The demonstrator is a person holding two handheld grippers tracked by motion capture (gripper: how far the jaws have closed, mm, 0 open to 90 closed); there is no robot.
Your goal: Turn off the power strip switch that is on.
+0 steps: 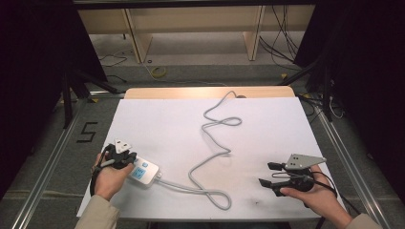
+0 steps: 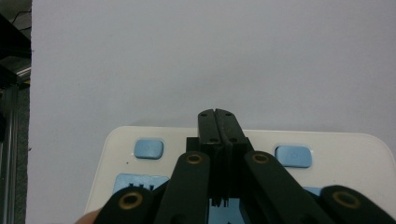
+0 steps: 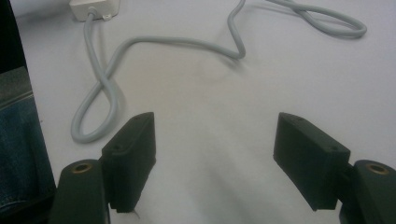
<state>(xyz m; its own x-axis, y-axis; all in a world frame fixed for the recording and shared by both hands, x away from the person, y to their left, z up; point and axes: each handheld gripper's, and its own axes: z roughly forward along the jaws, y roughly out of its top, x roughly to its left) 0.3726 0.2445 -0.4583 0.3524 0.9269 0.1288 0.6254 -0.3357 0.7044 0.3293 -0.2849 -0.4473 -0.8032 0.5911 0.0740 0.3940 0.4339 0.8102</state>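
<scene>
Your left tool (image 1: 128, 160), jaws closed on nothing, hovers over the white plastic power strip with blue buttons (image 1: 144, 171) near the desk's (image 1: 267, 124) front-left corner; your right tool (image 1: 270, 174) rests open at the front-right.

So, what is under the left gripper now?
Under the left gripper, whose jaws are shut, lies a white power strip with blue buttons on the white table sheet. The gripper covers the strip's middle, so what it touches there is hidden.

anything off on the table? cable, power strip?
Nothing damaged or spilled. The grey cable snakes loosely across the white table with a crossed loop near the front edge. The power strip lies flat under the shut left gripper.
</scene>
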